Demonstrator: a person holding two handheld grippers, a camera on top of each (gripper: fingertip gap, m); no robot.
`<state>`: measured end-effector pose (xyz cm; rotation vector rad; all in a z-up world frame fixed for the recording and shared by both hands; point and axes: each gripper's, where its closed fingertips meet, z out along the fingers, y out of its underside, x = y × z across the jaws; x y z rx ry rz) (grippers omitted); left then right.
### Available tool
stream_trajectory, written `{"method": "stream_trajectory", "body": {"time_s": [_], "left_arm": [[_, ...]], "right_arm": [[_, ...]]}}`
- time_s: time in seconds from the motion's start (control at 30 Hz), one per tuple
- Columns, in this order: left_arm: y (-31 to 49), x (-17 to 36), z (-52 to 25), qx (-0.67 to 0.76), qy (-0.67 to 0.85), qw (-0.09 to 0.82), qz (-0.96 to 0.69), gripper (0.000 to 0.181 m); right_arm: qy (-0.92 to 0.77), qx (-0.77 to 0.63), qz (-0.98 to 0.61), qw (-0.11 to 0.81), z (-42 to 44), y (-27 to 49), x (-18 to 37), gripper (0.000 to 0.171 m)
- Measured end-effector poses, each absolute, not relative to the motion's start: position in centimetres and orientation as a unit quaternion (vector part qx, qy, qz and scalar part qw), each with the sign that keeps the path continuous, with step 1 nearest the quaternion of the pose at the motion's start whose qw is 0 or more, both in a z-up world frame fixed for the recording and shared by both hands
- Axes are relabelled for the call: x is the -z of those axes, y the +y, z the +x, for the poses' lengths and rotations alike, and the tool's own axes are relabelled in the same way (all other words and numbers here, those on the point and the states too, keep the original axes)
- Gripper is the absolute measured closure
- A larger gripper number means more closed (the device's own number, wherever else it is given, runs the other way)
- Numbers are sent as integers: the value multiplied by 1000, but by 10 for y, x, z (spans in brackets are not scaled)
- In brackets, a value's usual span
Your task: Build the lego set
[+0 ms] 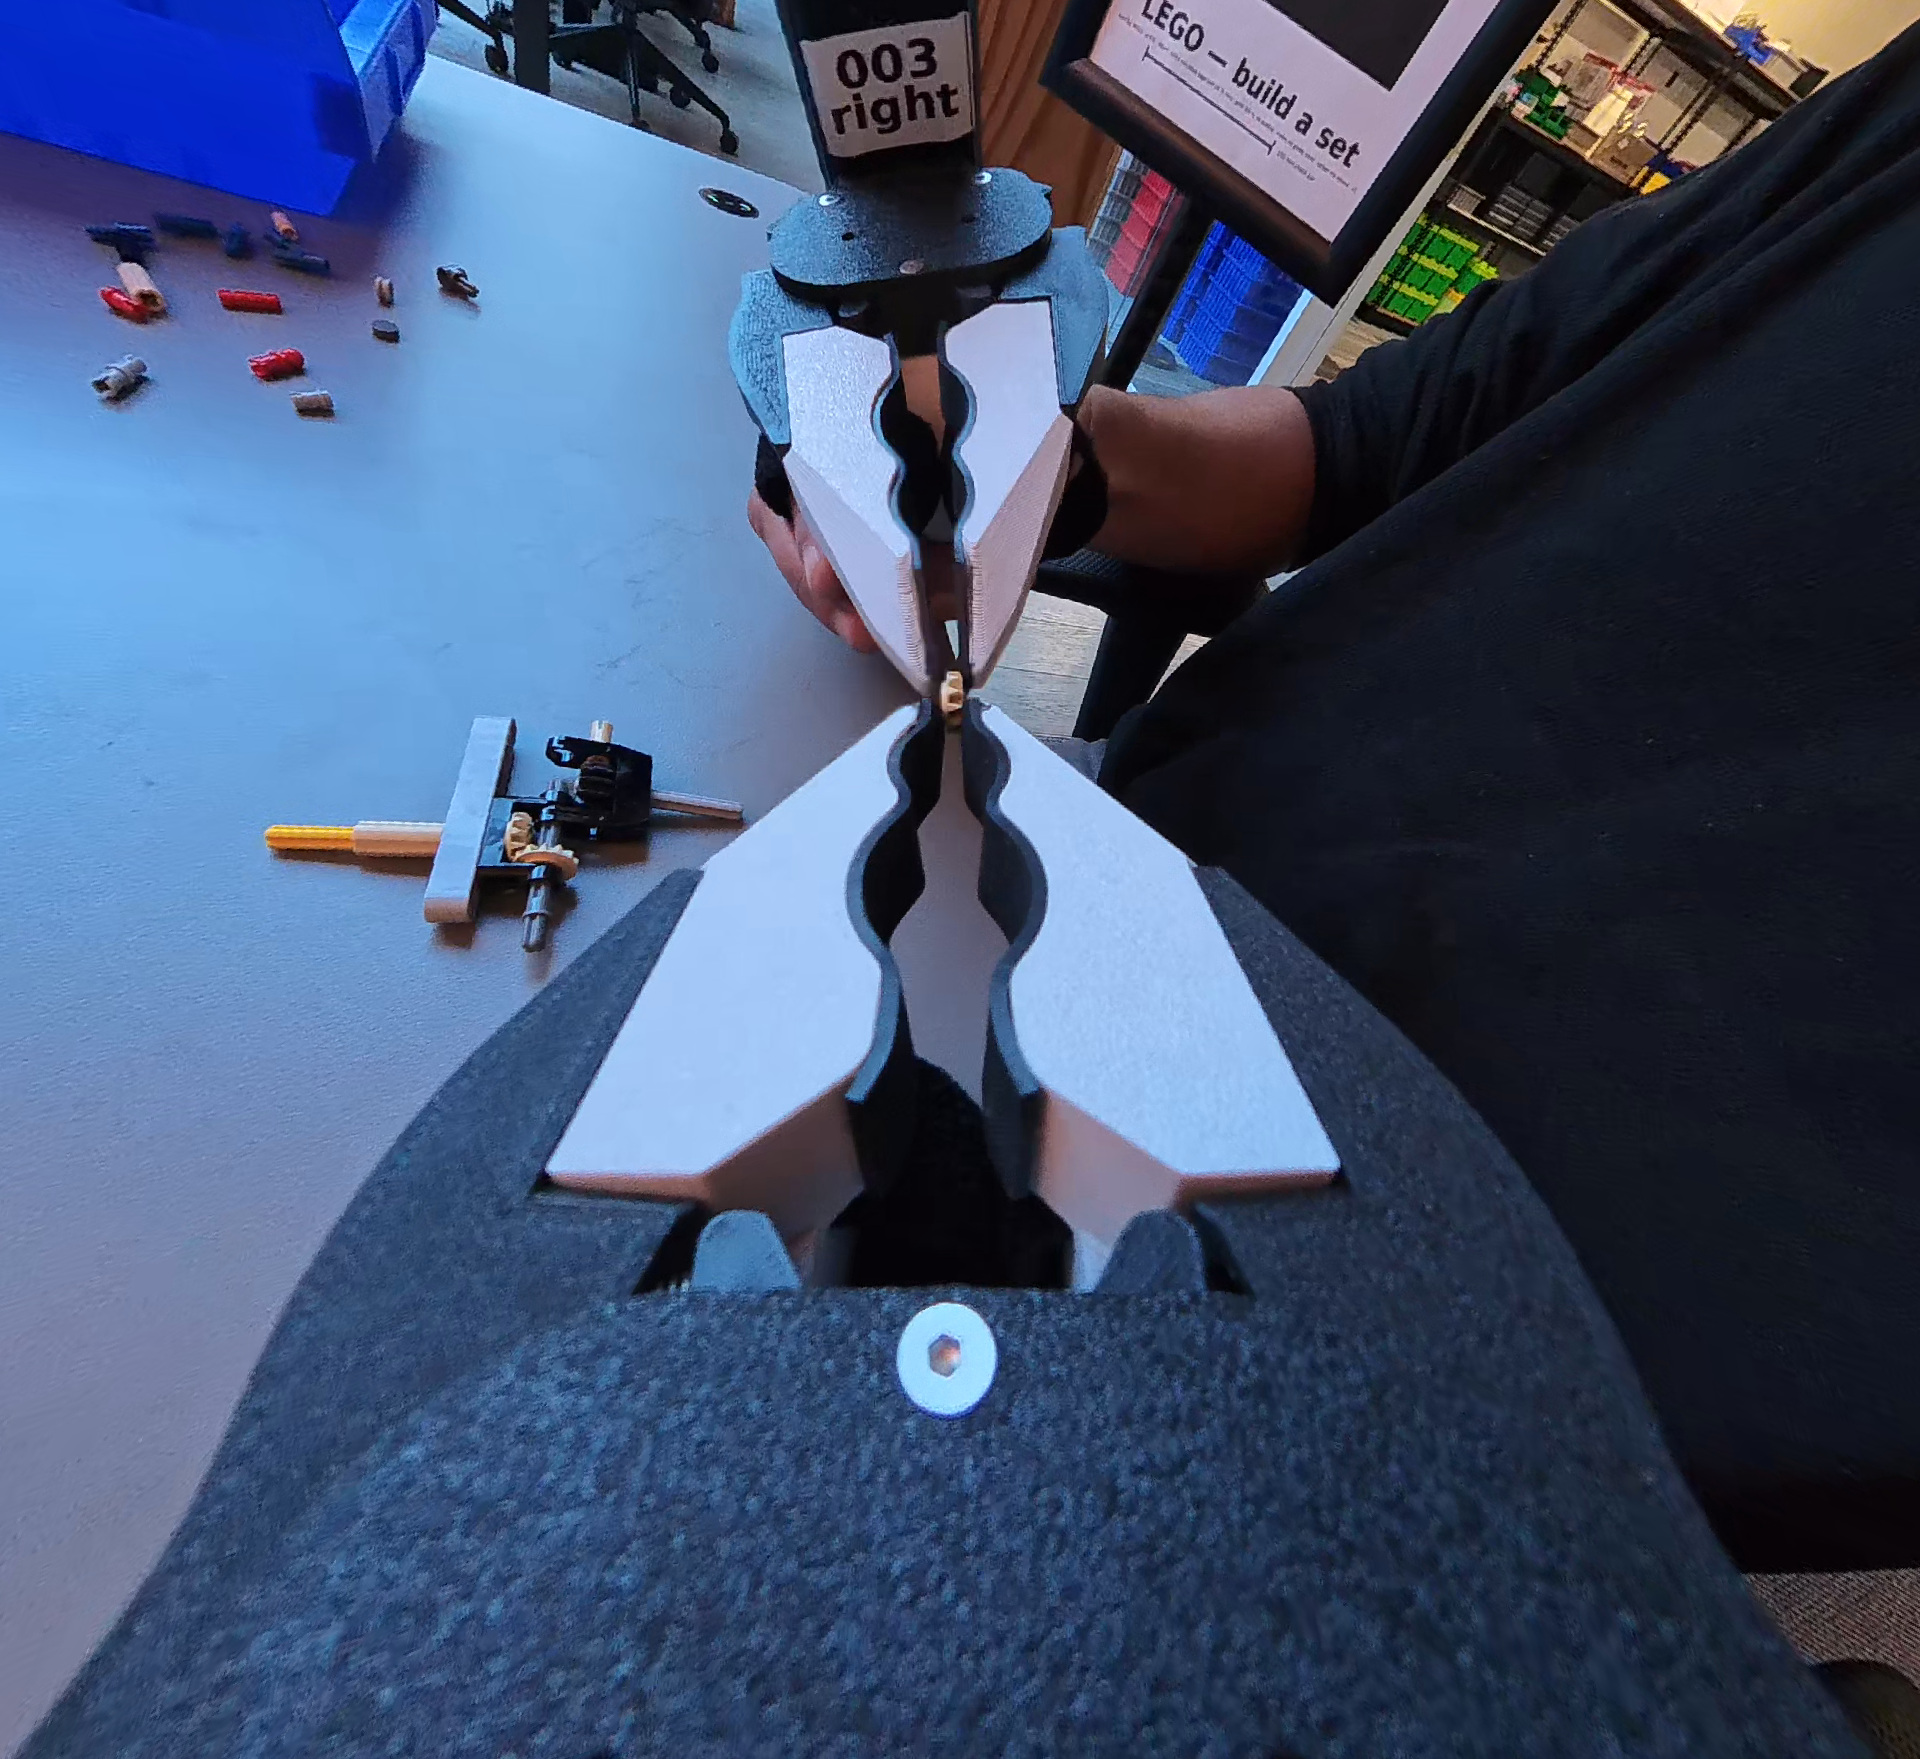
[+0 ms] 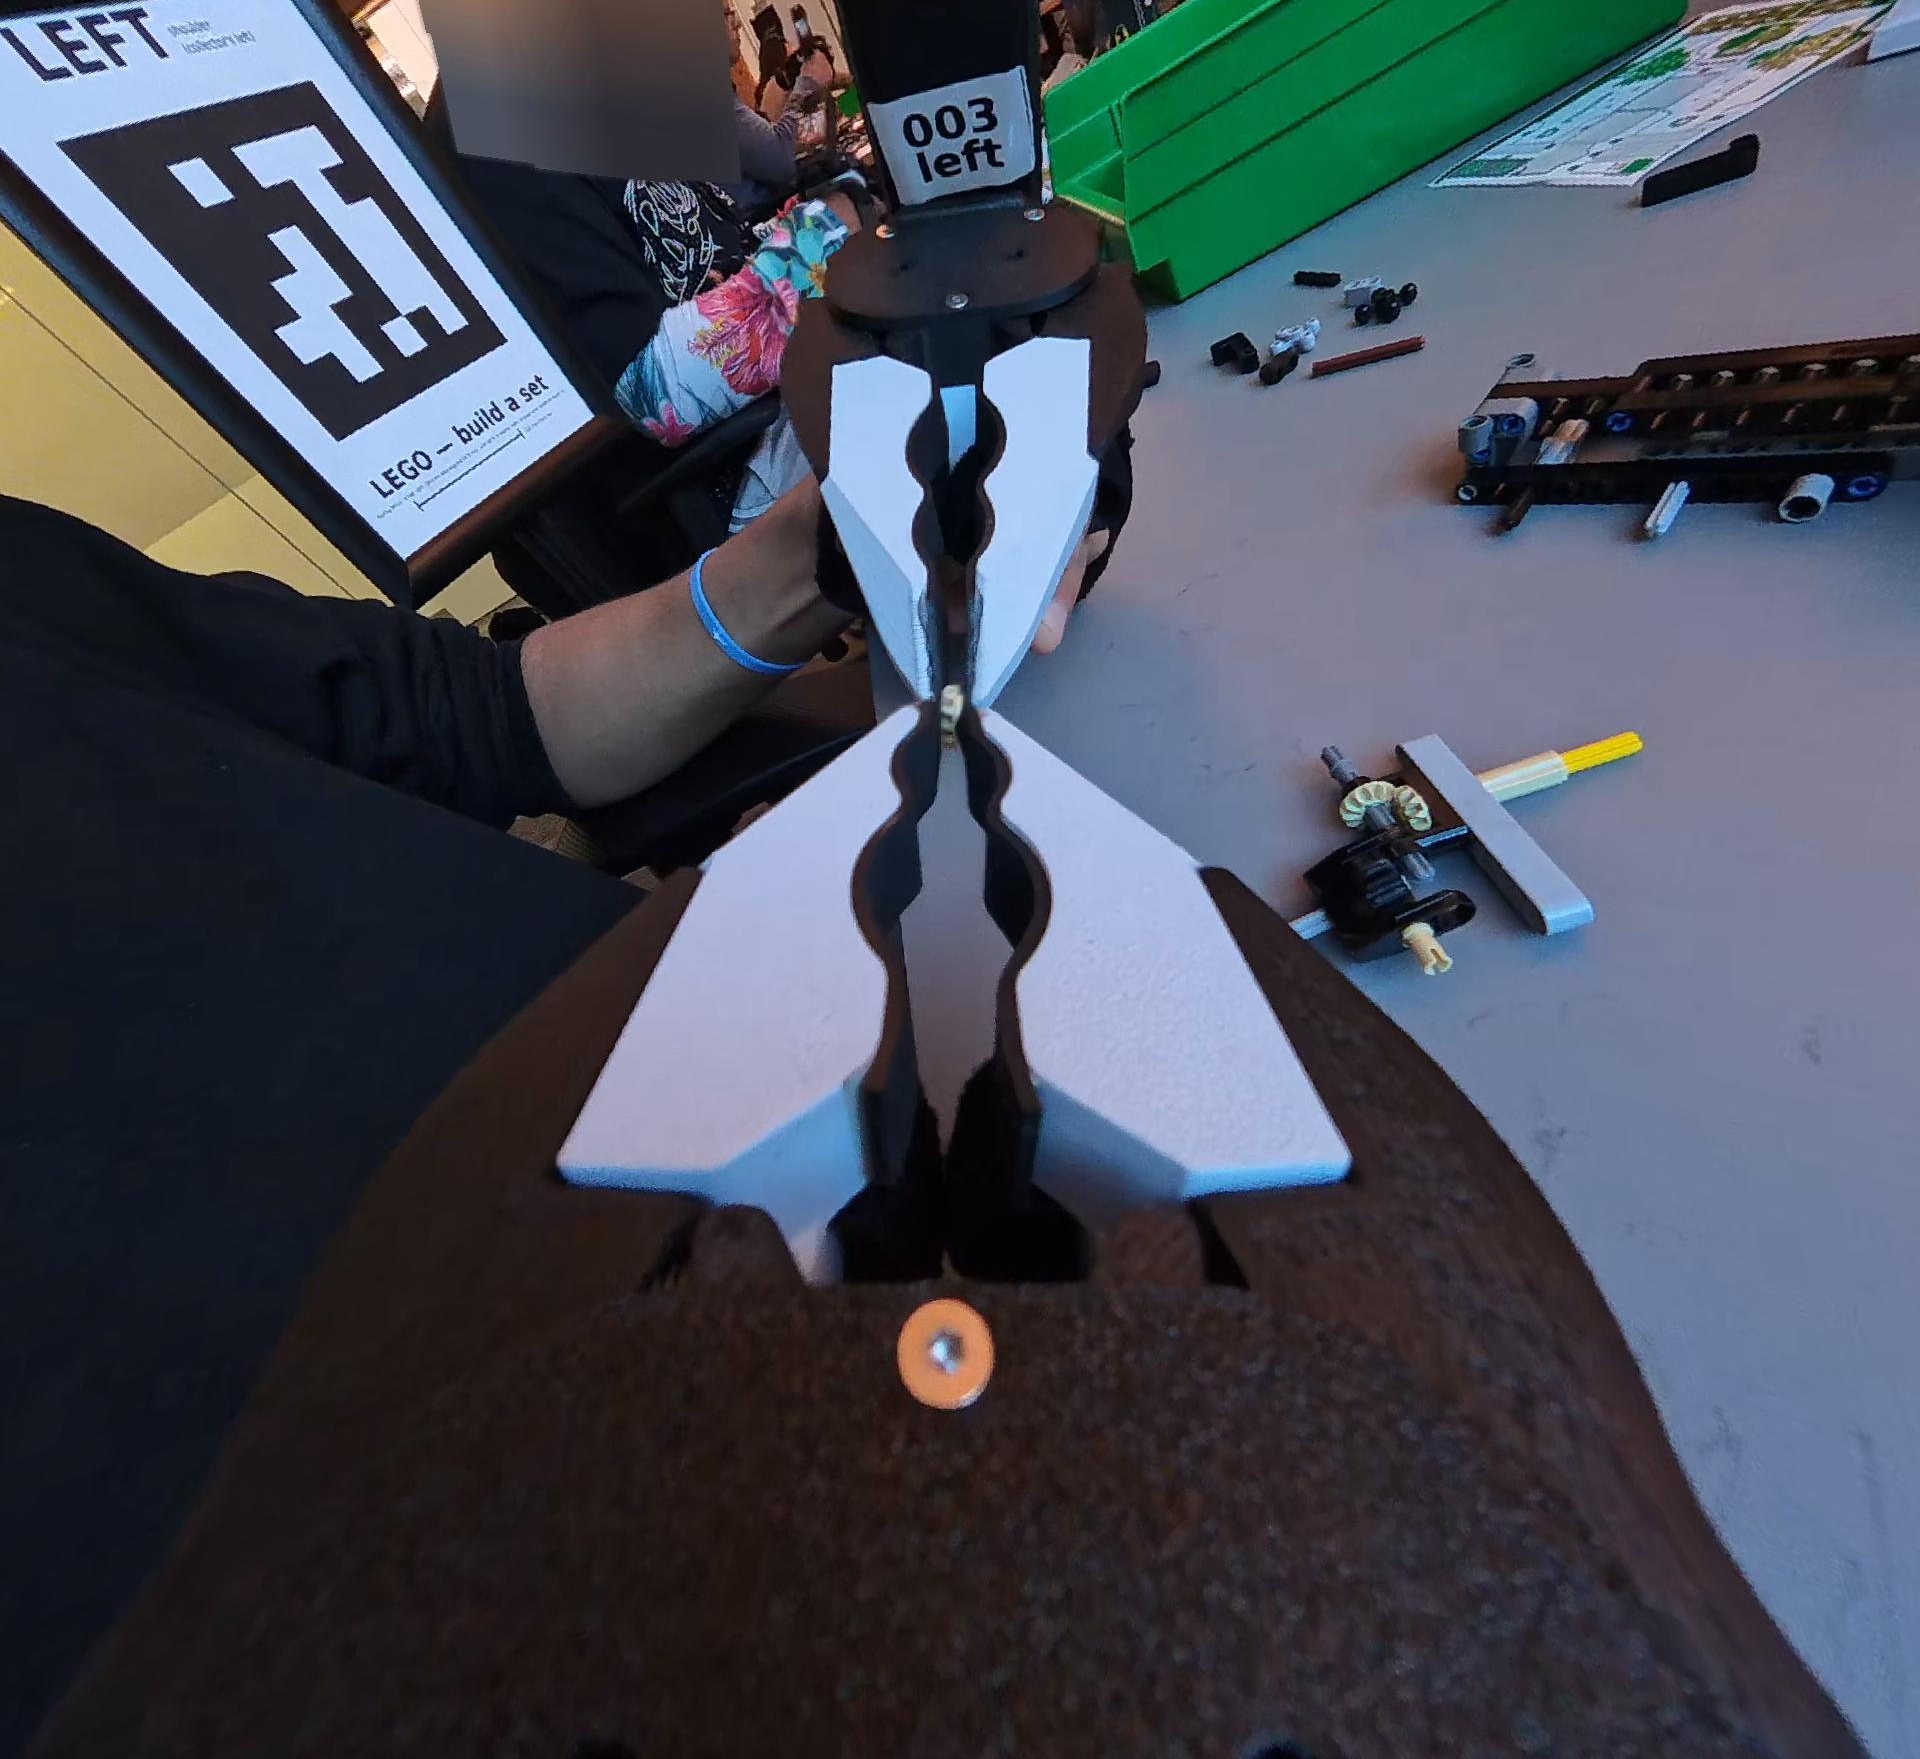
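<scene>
A: Tan, tiny plastic lego piece (image 1: 949, 693) sits right where your two grippers meet tip to tip, above the near table edge. Your left gripper (image 1: 940, 722) has narrowed its jaws onto it.

B: And your right gripper (image 2: 948, 735) pinches the same piece from the opposite side; which carries it, I cannot tell.

A: The grey-beam gear assembly (image 1: 509, 826) lies on the table, left of your jaws, yellow axle pointing left. Both hands level, facing each other.
</scene>
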<state>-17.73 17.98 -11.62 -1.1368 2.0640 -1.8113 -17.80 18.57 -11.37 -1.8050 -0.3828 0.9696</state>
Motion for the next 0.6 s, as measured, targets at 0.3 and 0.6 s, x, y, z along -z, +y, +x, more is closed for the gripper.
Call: {"method": "stream_trajectory", "body": {"time_s": [0.3, 0.6], "left_arm": [[182, 116, -175, 610, 686, 85, -388, 180], [221, 140, -160, 513, 700, 178, -464, 168]], "right_arm": [[-152, -405, -748, 503, -176, 187, 114, 170], [-3, -284, -821, 496, -129, 209, 143, 171]]}}
